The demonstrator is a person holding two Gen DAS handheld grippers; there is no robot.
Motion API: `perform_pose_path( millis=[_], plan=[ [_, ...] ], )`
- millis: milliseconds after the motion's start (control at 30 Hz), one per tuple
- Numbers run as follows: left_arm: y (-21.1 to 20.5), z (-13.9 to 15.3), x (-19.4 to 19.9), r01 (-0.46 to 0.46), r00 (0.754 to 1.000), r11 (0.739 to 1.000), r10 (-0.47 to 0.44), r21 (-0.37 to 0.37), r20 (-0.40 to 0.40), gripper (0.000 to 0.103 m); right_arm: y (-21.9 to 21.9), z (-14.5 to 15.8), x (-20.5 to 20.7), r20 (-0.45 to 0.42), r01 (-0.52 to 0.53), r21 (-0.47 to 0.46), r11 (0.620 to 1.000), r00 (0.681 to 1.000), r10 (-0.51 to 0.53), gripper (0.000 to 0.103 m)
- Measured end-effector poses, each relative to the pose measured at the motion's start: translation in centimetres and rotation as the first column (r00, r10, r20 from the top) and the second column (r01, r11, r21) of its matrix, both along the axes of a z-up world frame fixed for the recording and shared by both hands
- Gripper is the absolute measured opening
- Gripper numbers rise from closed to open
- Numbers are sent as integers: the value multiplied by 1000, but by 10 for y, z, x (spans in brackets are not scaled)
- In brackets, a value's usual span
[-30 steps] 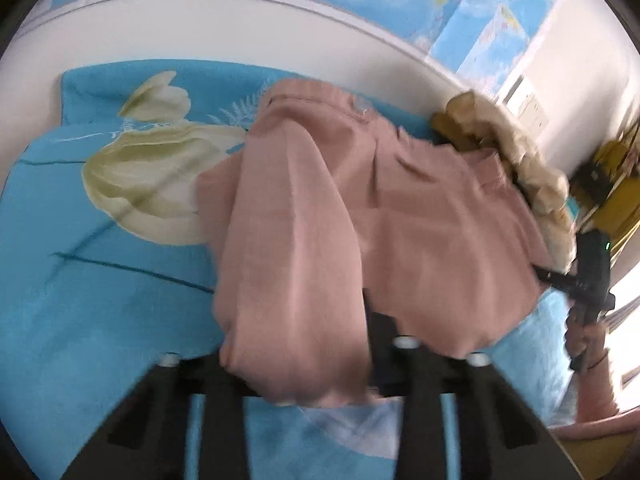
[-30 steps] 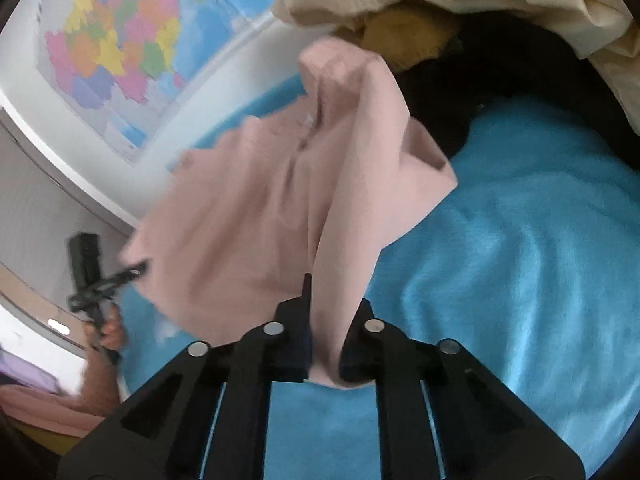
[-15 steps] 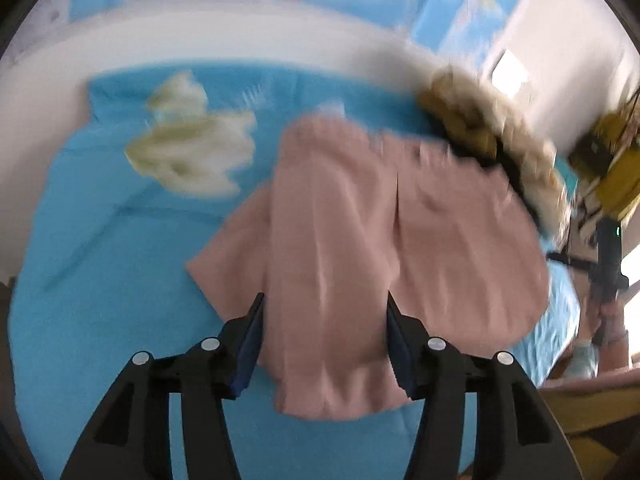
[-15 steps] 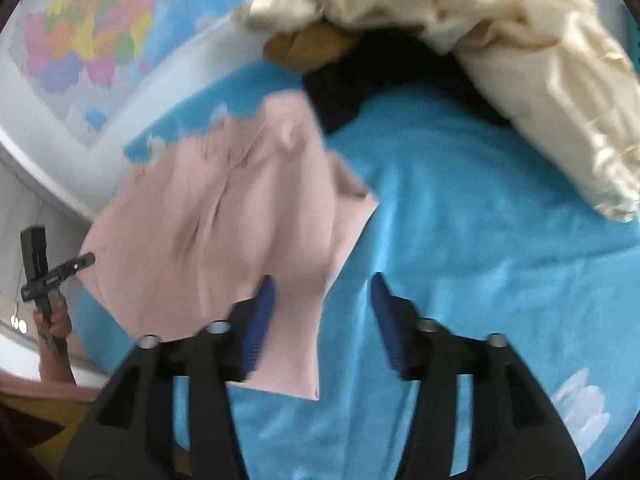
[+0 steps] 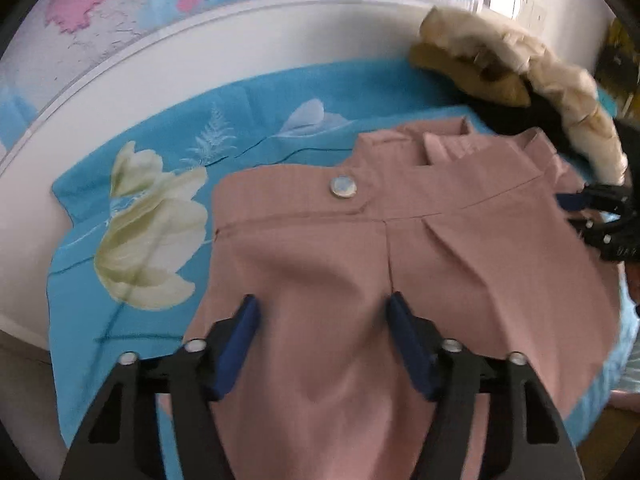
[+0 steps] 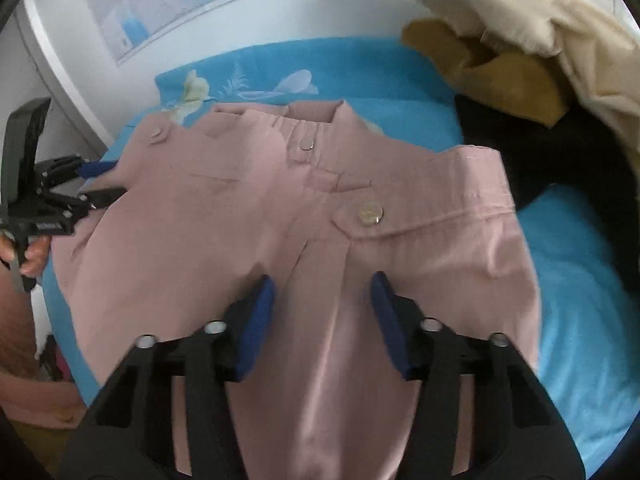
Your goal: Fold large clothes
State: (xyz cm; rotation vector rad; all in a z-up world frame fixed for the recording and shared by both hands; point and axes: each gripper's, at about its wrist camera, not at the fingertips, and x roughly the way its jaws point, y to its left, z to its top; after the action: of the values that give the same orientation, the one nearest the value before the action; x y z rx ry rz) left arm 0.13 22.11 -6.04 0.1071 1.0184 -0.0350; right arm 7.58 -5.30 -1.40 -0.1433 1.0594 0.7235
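Observation:
A pink garment [image 5: 440,260] with a buttoned waistband [image 5: 343,187] lies spread on the blue flowered sheet [image 5: 260,120]. My left gripper [image 5: 322,300] hovers over its left half, open, with the cloth under its fingers and not pinched. In the right wrist view the same garment [image 6: 200,220] fills the middle. Over its right half, just below a waistband button [image 6: 371,213], my right gripper [image 6: 322,278] has its jaws closing, pads apart, with cloth lying between them. Each gripper shows in the other's view: the right one [image 5: 568,212] and the left one [image 6: 114,179] at the garment's sides.
A pile of cream [image 6: 540,20], mustard [image 6: 500,72] and black [image 6: 540,152] clothes sits on the bed at the far right. A white wall with a map [image 5: 120,20] runs behind the bed. A hand [image 6: 34,252] grips the left tool's handle.
Both grippers held the pink garment up a second ago, then let it go. It now lies flat on the sheet and both grippers have moved in toward the waistband.

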Motion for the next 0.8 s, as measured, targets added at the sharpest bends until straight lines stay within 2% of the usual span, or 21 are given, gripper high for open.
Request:
perform_pose_path(
  millis=[67, 100, 133, 233, 300, 367, 467, 567, 633, 700, 733, 800],
  plan=[
    [1, -5, 5, -11, 1000, 1000, 12, 15, -7, 40, -2, 1, 2, -5, 5, 29, 1000, 1000, -5, 4],
    [2, -4, 6, -18, 1000, 1000, 18, 22, -7, 35, -5, 3, 5, -18, 13, 60, 998, 1000, -11, 3],
    [3, -3, 8, -28, 1000, 999, 28, 25, -1, 30, -8, 11, 5, 15, 23, 67, 998, 1000, -24, 3],
    [12, 0, 12, -73, 997, 997, 73, -14, 11, 28, -24, 42, -1, 120, 86, 130, 988, 988, -102, 2],
    [25, -3, 13, -107, 994, 992, 108, -61, 29, 36, -33, 62, 4, 185, 130, 192, 973, 968, -166, 2],
    [34, -7, 13, -131, 989, 986, 137, -103, 58, 45, -33, 67, 10, 203, 147, 214, 966, 960, -191, 2],
    [41, -10, 14, -170, 982, 977, 178, -128, 61, 50, -20, 45, 28, 180, 178, 145, 973, 963, -202, 2],
    [52, -4, 15, -190, 977, 965, 204, -180, 62, 55, -9, 0, 50, 65, 189, 70, 980, 979, -193, 4],
    [52, 4, 13, -188, 977, 964, 203, -188, 62, 61, -8, -12, 53, 35, 192, 56, 980, 980, -194, 4],
    [47, 14, 9, -137, 983, 974, 155, -178, 96, 73, -8, -8, 52, 48, 197, 62, 978, 979, -200, 3],
    [43, 19, 6, -112, 985, 980, 131, -164, 115, 85, -9, -2, 50, 64, 199, 70, 978, 977, -203, 3],
    [34, 25, 6, -84, 986, 989, 100, -118, 136, 86, -11, 7, 48, 88, 211, 86, 974, 972, -218, 3]
  ],
)
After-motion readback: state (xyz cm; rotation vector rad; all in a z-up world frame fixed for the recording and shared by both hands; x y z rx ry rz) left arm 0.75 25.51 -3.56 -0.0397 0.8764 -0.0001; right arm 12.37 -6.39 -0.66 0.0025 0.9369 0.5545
